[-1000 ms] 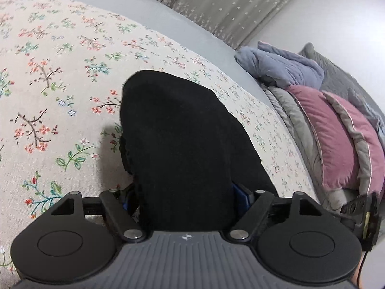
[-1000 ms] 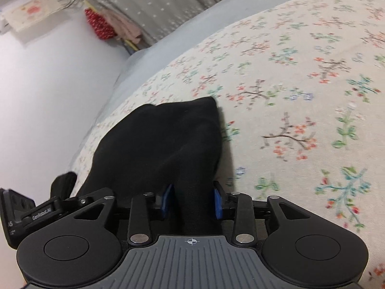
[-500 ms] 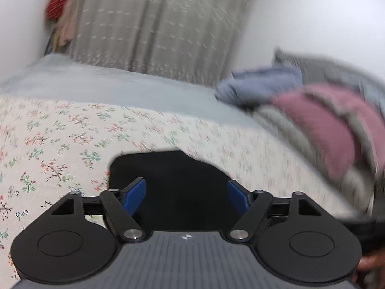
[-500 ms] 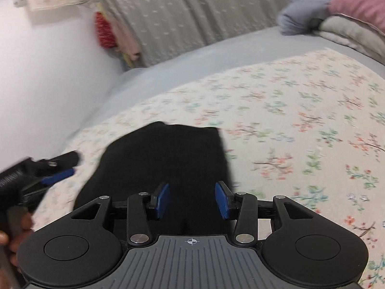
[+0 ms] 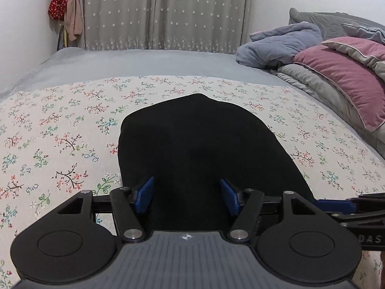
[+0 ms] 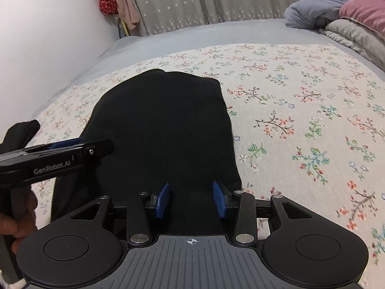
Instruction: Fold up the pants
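Observation:
The black pants [image 5: 199, 149] lie folded in a compact stack on the floral sheet [image 5: 60, 130], also seen in the right wrist view [image 6: 158, 125]. My left gripper [image 5: 187, 196] is open and empty, held just above the near edge of the pants. My right gripper [image 6: 190, 200] is open and empty, also over the near edge. The left gripper shows from the side in the right wrist view [image 6: 79, 148]; the right gripper's finger shows in the left wrist view [image 5: 336, 203].
Pink and grey pillows [image 5: 346, 79] and a blue-grey blanket [image 5: 281, 45] are piled at the right. A grey bedspread [image 5: 144, 62] lies beyond the floral sheet, with curtains [image 5: 163, 12] behind. A white wall [image 6: 48, 36] runs along the left.
Both grippers have let go of the pants, opened, and pulled back and up. The pants now lie flat on the sheet, and the views tilted up to show the room.

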Action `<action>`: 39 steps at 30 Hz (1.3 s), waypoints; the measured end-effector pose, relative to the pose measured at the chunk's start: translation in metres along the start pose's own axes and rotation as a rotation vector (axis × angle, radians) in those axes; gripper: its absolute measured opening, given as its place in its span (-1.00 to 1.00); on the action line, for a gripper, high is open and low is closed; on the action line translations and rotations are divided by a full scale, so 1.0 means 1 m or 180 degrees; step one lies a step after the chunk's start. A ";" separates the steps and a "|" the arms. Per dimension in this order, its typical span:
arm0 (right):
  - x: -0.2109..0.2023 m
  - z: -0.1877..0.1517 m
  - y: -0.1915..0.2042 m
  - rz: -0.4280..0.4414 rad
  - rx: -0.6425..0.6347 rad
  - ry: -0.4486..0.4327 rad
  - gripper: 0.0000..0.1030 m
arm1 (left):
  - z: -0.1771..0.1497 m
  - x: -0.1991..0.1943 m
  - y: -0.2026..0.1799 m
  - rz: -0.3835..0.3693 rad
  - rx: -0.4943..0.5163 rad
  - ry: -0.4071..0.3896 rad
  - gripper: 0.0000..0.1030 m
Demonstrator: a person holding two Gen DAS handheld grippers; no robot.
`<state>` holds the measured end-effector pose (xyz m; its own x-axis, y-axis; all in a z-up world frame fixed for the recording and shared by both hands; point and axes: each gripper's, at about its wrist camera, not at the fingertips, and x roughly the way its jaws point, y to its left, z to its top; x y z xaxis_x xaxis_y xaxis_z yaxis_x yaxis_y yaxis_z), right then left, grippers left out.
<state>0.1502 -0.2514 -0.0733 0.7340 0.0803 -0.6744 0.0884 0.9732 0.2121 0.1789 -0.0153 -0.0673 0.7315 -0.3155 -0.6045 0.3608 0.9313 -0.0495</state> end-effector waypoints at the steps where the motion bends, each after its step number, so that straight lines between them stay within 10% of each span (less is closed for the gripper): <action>1: -0.001 -0.002 0.002 -0.0030 -0.0027 -0.0011 -0.24 | 0.002 0.001 -0.004 -0.0007 -0.0033 0.0000 0.57; 20: -0.108 -0.043 0.053 0.0031 -0.0178 -0.0447 0.21 | -0.023 -0.114 -0.021 0.0548 -0.0316 0.0005 0.86; 39: -0.160 -0.074 0.073 -0.0267 -0.0215 -0.0737 0.64 | -0.049 -0.161 -0.038 0.0471 -0.0140 -0.0260 0.96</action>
<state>-0.0110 -0.1775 -0.0023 0.8613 -0.0451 -0.5060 0.1159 0.9872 0.1093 0.0190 0.0096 -0.0067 0.8199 -0.1866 -0.5412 0.2214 0.9752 -0.0008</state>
